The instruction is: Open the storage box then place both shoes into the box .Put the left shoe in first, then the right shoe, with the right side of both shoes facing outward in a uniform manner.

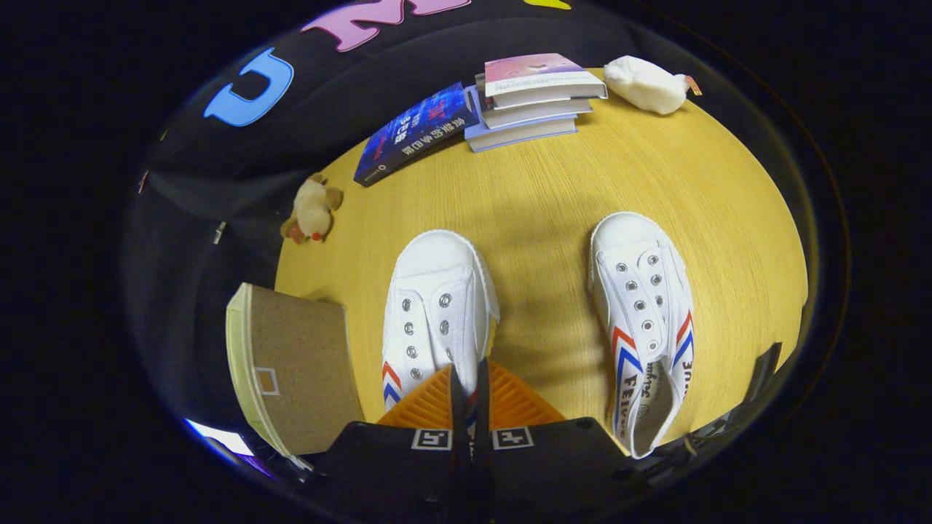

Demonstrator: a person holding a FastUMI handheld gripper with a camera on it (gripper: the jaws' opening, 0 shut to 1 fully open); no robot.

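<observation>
The gripper (469,378), fingers pressed nearly together and pinching the left shoe (437,306) at its side wall, hangs between the storage box (295,364) and the right shoe (644,320).

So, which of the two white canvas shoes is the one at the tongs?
The white canvas shoe beside the brown box: the tongs appear shut on its heel. The other shoe lies apart.

Bright overhead light, soft shadows (fisheye warp at edges).
</observation>
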